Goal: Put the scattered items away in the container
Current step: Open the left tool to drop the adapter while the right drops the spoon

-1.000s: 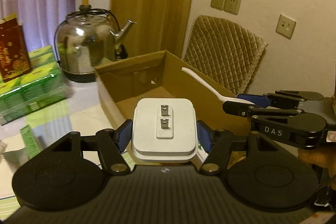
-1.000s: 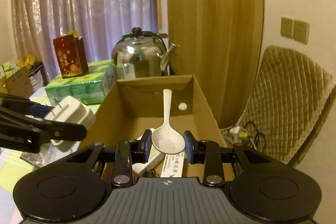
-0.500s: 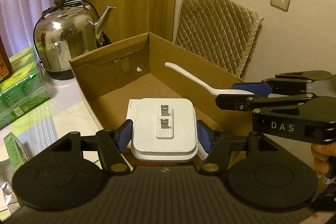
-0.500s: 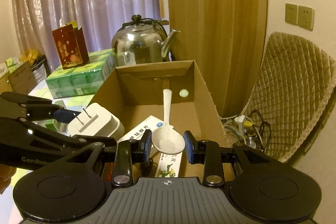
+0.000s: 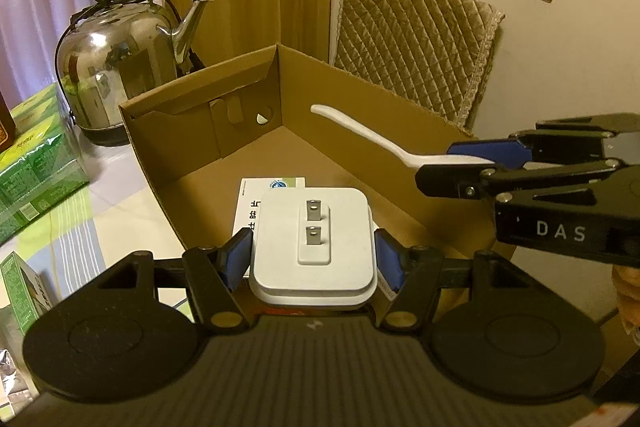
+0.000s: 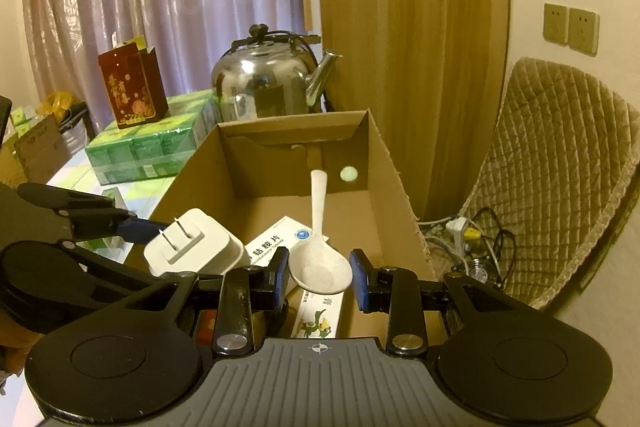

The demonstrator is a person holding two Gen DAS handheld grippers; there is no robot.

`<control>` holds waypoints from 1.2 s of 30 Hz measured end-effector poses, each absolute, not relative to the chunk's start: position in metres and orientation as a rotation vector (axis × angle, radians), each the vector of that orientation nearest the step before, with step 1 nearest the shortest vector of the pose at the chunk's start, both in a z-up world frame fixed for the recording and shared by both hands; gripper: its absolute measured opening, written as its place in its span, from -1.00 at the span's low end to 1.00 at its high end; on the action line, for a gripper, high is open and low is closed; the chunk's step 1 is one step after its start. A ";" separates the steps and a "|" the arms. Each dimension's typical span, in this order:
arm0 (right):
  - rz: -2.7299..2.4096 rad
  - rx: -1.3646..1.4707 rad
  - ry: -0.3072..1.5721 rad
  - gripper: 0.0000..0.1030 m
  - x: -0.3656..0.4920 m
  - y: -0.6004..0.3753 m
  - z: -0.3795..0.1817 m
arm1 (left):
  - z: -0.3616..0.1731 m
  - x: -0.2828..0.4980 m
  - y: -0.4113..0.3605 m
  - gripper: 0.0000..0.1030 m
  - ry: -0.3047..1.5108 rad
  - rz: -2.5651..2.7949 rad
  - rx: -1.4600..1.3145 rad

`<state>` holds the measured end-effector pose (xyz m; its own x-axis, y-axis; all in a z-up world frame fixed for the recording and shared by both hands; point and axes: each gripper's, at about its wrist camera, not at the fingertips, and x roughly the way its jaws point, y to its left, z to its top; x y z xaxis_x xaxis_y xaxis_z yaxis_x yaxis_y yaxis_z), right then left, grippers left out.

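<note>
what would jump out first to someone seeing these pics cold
The white plug adapter, prongs toward the camera, clamped in the left gripper over the open cardboard box. Beside it, the right gripper holds a white spoon over the same box, and a shiny steel kettle stands behind.

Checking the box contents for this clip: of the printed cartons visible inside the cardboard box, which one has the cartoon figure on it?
The carton directly under the white spoon, nearest the right gripper. The other carton, beside the white charger, shows a round blue logo and black characters.
</note>
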<state>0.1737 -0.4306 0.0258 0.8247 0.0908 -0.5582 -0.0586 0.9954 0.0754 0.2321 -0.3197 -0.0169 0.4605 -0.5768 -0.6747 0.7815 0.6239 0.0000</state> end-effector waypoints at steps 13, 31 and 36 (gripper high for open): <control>0.075 0.047 0.601 -0.42 0.174 -0.428 0.024 | -0.005 0.236 -0.311 0.18 0.680 -0.831 0.290; 0.114 0.042 0.636 -0.42 0.184 -0.406 0.016 | 0.025 0.246 -0.257 0.21 0.644 -0.757 0.195; 0.104 0.035 0.638 -0.42 0.188 -0.401 0.013 | 0.023 0.248 -0.244 0.21 0.655 -0.741 0.189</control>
<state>0.1884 -0.4009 0.0133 0.7984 0.1076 -0.5925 -0.0862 0.9942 0.0644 0.2483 -0.2435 0.0234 0.5514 -0.5650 -0.6138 0.6786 0.7317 -0.0639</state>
